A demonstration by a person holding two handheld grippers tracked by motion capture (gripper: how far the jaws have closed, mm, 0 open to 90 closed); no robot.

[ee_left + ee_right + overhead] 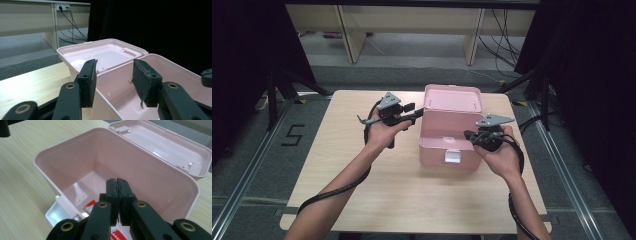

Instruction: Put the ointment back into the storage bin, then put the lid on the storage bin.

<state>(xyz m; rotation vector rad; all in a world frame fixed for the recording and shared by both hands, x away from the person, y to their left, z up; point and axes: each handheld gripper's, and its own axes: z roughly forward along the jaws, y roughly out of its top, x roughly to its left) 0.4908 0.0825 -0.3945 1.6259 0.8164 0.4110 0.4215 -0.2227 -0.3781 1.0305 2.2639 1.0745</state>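
Note:
A pink plastic box [447,150] stands open in the middle of the wooden table, its lid [453,98] tilted back behind it and its white latch [452,157] hanging at the front. My left gripper [416,115] is open with nothing between its jaws, held at the box's left rim [105,96]. My right gripper [468,134] is shut and empty, hovering over the box's right side [175,195]. Small red-and-white packets [89,207] lie on the box floor beneath the right jaws.
The light wooden table [362,190] has free surface to the left and in front of the box. Dark curtains flank both sides, a metal rail [242,190] runs along the floor on the left, and desk legs with cables [502,45] stand behind.

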